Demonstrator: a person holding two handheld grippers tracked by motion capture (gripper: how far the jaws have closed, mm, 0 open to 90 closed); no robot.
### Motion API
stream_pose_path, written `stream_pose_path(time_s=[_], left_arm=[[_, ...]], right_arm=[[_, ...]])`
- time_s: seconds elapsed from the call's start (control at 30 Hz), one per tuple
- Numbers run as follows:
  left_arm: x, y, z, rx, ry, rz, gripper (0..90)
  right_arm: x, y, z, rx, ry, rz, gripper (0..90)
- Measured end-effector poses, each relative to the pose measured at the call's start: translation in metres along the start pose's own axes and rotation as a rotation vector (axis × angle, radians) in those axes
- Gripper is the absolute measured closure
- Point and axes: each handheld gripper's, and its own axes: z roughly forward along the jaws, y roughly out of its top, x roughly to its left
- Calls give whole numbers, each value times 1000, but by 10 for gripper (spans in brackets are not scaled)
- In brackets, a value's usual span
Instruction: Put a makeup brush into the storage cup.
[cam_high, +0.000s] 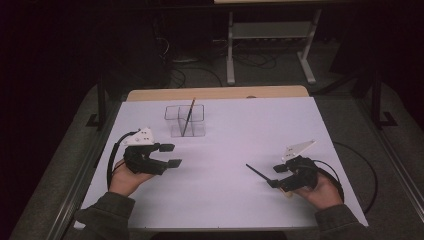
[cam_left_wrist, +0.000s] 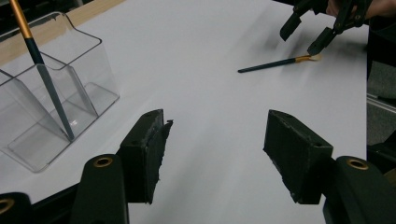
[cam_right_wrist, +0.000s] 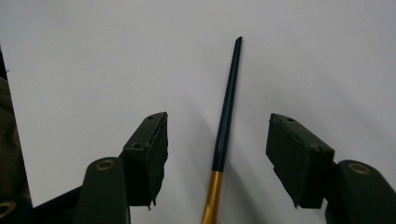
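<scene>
A dark-handled brush (cam_high: 257, 172) with a gold ferrule lies flat on the white table (cam_high: 225, 140). My right gripper (cam_high: 275, 176) is open and straddles that brush (cam_right_wrist: 227, 112) near the ferrule, with a gap between each pad and the handle. From the left gripper view the same brush (cam_left_wrist: 271, 64) lies under the right gripper (cam_left_wrist: 300, 41). At the far left-centre a clear compartment organizer (cam_high: 172, 112) holds a second brush (cam_high: 189, 117), which leans upright. My left gripper (cam_high: 171, 155) is open and holds nothing. It sits in front of the organizer (cam_left_wrist: 88, 60) and its brush (cam_left_wrist: 46, 84).
The table's far edge is a wooden strip (cam_high: 215, 93). Beyond it on the dark floor are cables (cam_high: 200, 70) and the white legs of a stand (cam_high: 231, 50). Metal rails (cam_high: 80, 175) run along both sides of the table.
</scene>
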Motion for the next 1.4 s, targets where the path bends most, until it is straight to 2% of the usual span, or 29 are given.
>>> stream_pose_path(time_s=[0.27,0.5,0.67,1.4], left_arm=[[-4,-11,1,-5,5,-5,358],[-7,-22,-2,-17,26,-10,345],[-10,-27,-3,-7,28,-11,341],[-16,-43,2,12,26,8,320]], right_arm=[[1,0,1,19,-10,4,411],[1,0,3,33,-19,5,425],[1,0,5,48,-23,5,442],[-1,-1,19,134,-27,-4,630]])
